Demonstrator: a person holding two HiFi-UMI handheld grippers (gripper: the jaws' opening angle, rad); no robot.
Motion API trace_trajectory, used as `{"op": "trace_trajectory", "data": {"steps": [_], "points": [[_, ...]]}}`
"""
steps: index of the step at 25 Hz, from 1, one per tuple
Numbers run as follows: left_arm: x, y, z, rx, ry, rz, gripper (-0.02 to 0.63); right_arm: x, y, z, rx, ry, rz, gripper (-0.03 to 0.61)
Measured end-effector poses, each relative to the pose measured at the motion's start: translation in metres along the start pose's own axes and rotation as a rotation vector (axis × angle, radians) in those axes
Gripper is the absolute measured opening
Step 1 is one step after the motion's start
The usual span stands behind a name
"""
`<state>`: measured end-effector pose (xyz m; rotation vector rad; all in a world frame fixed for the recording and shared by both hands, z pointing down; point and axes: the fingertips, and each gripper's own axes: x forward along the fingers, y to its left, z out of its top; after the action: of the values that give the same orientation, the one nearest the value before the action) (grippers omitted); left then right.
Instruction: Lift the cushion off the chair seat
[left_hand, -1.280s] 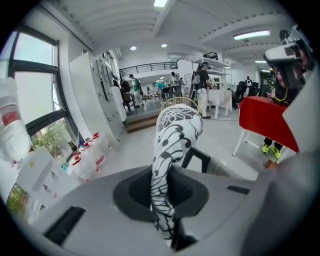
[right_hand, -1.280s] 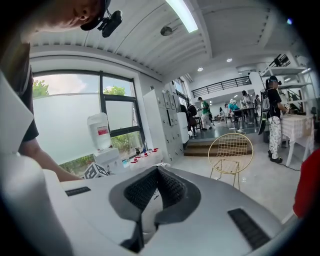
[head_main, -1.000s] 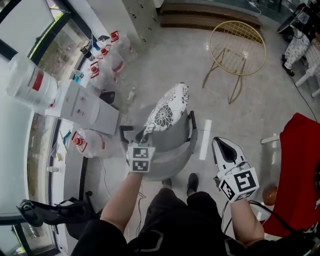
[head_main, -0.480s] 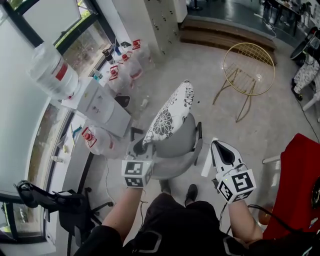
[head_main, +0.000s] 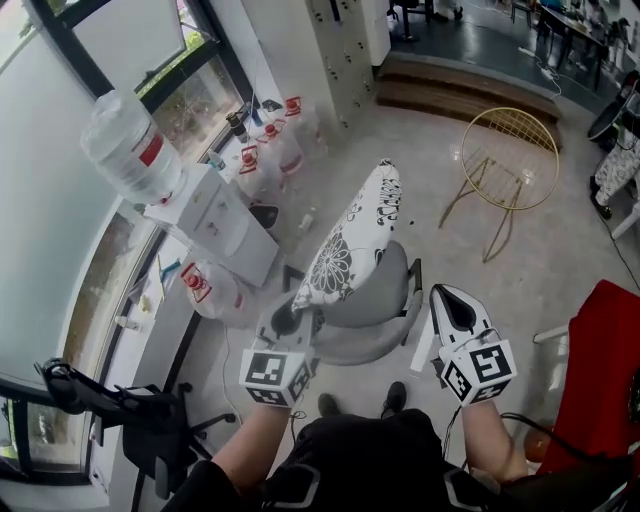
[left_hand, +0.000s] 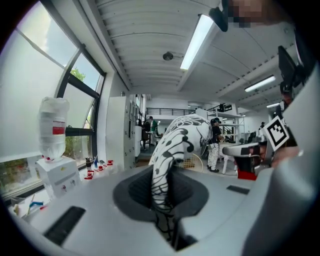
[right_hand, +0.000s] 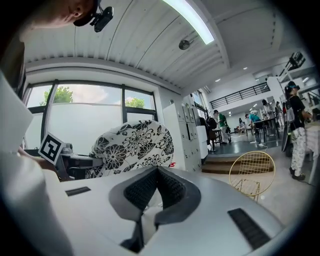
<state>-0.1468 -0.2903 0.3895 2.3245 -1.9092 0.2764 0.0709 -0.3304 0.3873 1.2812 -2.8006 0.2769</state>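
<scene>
The cushion (head_main: 352, 240), white with black flowers, hangs edge-up above the grey chair (head_main: 375, 315), clear of its seat as far as the head view shows. My left gripper (head_main: 289, 322) is shut on the cushion's near lower corner. In the left gripper view the cushion's edge (left_hand: 175, 145) is pinched between the pads of my left gripper (left_hand: 161, 202) and rises away in front. My right gripper (head_main: 453, 308) hovers to the right of the chair, shut and empty. In the right gripper view my right gripper (right_hand: 157, 174) has its tips together, and the cushion (right_hand: 131, 147) shows to the left.
A water dispenser with a large bottle (head_main: 135, 158) stands by the window at left, with bagged bottles (head_main: 268, 145) behind it. A gold wire chair (head_main: 510, 148) stands at the back right. A red seat (head_main: 600, 370) is at right and a black office chair (head_main: 115, 415) at lower left.
The left gripper has risen with the cushion, which now hangs higher over the chair. The right gripper rose a little. The head view has tilted up.
</scene>
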Motion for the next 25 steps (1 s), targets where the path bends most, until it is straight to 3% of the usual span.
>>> {"op": "trace_trajectory", "data": {"steps": [14,25], "points": [[-0.088,0.078,0.033,-0.062,-0.107,-0.014,0.035,0.024,0.104,0.030,-0.042,-0.011,-0.014,0.006],[-0.108,0.086,0.039,-0.097,-0.156,0.040,0.035,0.026,0.112,0.035,-0.072,-0.022,0.002,0.006]]}}
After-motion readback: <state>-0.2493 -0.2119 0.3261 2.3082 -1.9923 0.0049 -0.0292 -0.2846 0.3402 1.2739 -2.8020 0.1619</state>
